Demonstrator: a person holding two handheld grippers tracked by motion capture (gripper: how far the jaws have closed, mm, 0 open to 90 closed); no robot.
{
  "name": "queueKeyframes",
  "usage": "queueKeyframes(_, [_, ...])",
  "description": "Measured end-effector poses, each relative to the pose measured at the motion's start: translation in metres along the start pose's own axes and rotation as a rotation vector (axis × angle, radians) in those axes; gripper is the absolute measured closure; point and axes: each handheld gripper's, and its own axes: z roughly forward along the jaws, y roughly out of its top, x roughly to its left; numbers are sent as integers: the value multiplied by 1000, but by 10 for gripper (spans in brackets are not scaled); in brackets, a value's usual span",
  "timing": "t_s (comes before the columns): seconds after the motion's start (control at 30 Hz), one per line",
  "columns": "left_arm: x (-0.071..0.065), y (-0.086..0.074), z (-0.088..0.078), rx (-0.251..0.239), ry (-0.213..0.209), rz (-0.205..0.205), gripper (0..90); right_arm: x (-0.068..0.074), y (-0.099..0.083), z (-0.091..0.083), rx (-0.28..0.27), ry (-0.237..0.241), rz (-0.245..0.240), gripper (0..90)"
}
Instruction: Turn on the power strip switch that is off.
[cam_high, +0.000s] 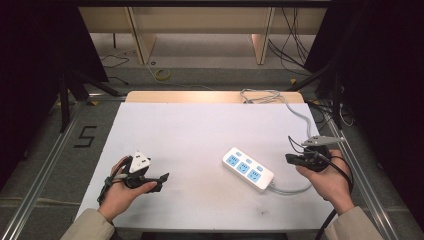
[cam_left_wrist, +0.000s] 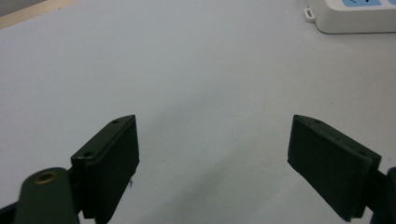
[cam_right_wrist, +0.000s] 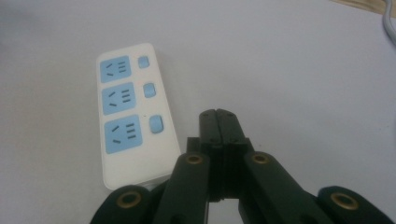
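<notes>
A white power strip (cam_high: 248, 169) with three blue sockets and blue switches lies on the white table top (cam_high: 200, 140), right of centre; its grey cable (cam_high: 295, 112) runs off the far right edge. My right gripper (cam_high: 291, 159) hovers just right of the strip, jaws shut with nothing between them. In the right gripper view the power strip (cam_right_wrist: 133, 112) lies left of the right gripper (cam_right_wrist: 218, 114). My left gripper (cam_high: 164, 181) rests at the front left, open and empty. In the left gripper view the left gripper (cam_left_wrist: 212, 140) faces bare table, and the power strip's end (cam_left_wrist: 350, 16) sits at the top right.
The table's wooden far edge (cam_high: 210, 96) borders a floor with loose cables (cam_high: 162, 74). Metal rails (cam_high: 45, 160) run along both sides of the table. A "5" mark (cam_high: 85, 136) is on the floor at the left.
</notes>
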Motion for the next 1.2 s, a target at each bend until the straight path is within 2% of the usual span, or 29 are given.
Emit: queueKeyframes(1.2, [-1,0,1,4,-6,5,163,8,16,9,53,24,-20,900])
